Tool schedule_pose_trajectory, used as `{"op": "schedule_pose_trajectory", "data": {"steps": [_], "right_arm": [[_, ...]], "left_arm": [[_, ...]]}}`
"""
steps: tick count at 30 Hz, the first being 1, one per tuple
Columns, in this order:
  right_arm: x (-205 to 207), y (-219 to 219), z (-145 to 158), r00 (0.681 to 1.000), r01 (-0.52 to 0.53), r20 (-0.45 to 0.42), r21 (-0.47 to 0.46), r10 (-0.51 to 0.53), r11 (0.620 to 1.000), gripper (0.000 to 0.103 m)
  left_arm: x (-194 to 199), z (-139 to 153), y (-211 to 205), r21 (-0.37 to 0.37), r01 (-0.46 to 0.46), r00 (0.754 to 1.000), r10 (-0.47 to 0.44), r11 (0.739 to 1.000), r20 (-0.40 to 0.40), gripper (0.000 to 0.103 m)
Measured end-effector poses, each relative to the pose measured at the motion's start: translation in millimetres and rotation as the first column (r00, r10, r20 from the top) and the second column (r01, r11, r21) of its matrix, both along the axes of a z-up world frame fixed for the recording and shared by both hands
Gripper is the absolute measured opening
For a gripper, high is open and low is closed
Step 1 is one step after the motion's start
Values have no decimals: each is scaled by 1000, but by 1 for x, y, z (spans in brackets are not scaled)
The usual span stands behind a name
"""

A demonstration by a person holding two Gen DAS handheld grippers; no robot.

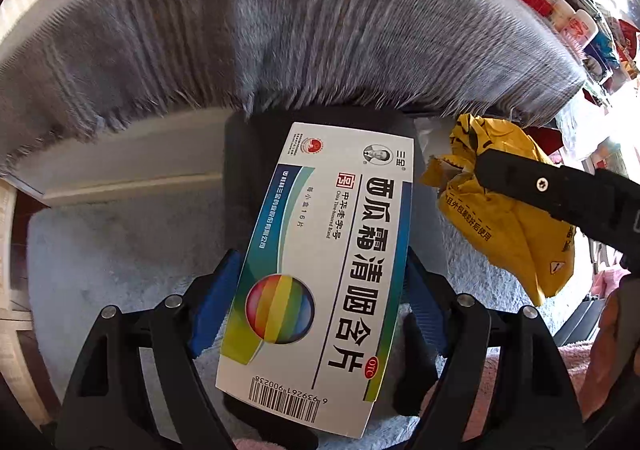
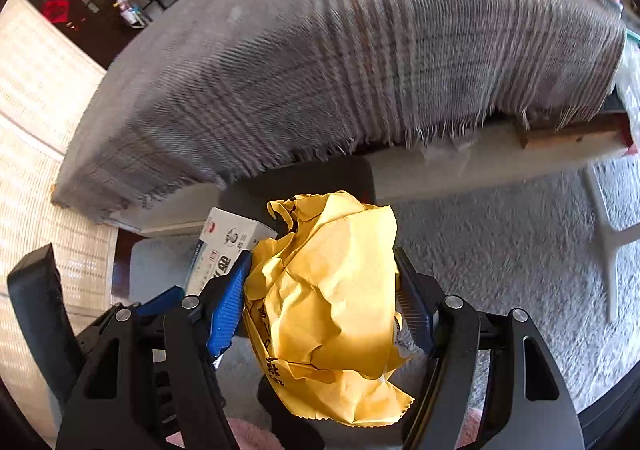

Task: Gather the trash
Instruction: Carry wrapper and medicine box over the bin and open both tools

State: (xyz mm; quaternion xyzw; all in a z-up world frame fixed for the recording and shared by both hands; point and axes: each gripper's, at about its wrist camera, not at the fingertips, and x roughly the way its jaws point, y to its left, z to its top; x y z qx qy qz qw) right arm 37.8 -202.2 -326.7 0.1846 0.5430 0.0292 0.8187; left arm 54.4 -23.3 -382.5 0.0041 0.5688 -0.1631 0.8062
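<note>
Left tool (image 1: 316, 290): clamped on a white medicine box (image 1: 320, 270) with rainbow sphere, barcode, blue-green edging. Right tool (image 2: 320, 302): gripping a crumpled yellow wrapper (image 2: 332, 298). Both items hang above a black bin (image 1: 248, 154) beside the blanket-draped bed (image 1: 280, 30).

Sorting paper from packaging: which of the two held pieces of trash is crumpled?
The yellow paper wrapper in the right claw; the white cardboard medicine box in the left claw is flat and intact.

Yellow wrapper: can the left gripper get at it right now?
Probably not. The left gripper is full, its pads clamped on the white medicine box, and the yellow wrapper is gripped between the pads of the right gripper. The left would have to release the box first.
</note>
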Motion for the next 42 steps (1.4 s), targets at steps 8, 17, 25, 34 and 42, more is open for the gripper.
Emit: {"op": "schedule_pose_trajectory", "data": {"steps": [8,17,25,34,42], "right_arm": [[25,-8,-17,999,38,-27,-17,-39,999,70],[48,1,-27,999,17,-35,2,-17,1000,74],[52,17,-15,1000,-13,3,-4,13,1000,100],[26,5,51,986,34,165,-121,-14,992,100],[-13,-15,149,925,132,377,-215,-43,968,100]], "left_arm": [[33,-19,-7,-42,-12,1000,12,999,-5,76],[36,-9,-8,-1,9,1000,-9,1000,24,95],[25,10,18,-15,-51,998,51,999,42,95],[2,86,41,-50,-95,974,104,994,201,95],[-22,184,34,-54,-117,901,129,992,414,95]]}}
